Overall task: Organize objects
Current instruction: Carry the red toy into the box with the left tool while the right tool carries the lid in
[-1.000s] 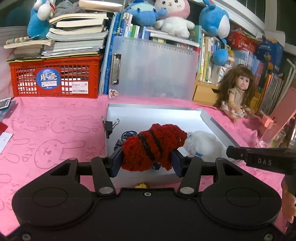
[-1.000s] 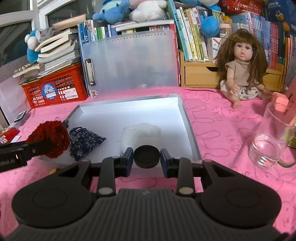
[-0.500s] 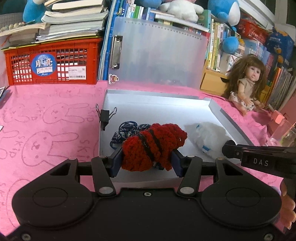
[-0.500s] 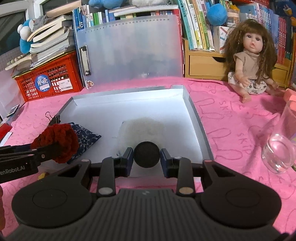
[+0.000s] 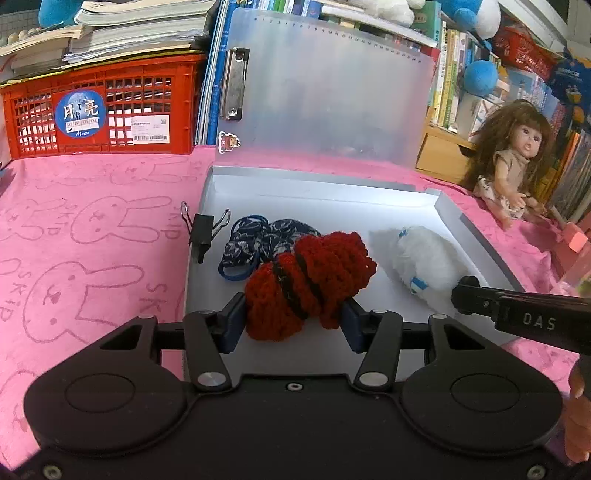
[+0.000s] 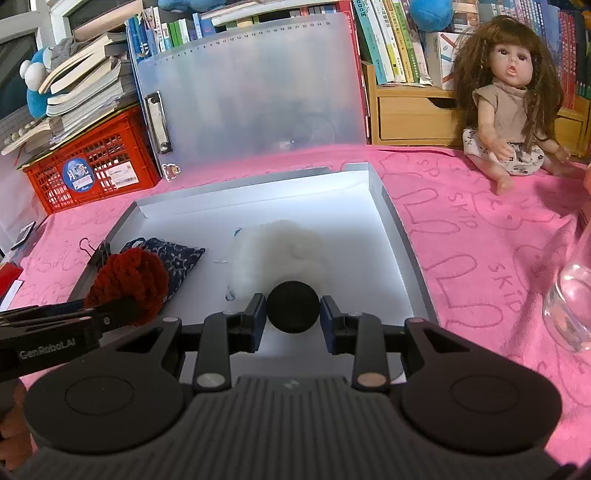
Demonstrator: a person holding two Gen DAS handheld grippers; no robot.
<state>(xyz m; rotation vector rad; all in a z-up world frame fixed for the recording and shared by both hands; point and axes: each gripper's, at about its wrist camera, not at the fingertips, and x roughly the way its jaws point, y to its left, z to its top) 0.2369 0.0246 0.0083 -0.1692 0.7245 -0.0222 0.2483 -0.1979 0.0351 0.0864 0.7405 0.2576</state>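
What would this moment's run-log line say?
left gripper: shut on red knit item | right gripper: shut on black disc | both over white tray

red crate sticker (image 5: 80, 115): round blue one, "月亮" with "Moon" underneath
right gripper (image 5: 535, 322): "DAS" in white on its side
left gripper (image 6: 44, 352): "GenRobot.AI", pretty faint tbh
pink cloth (image 6: 461, 236): "SKIP" drawn all over, next to the bunny outlines
clear clipboard (image 6: 258, 29): ruler numbers along the top edge, runs up to 25

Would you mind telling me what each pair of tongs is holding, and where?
The left tongs pinch the red crocheted bundle across its near end. The right tongs clamp the small black round object by its opposite sides.
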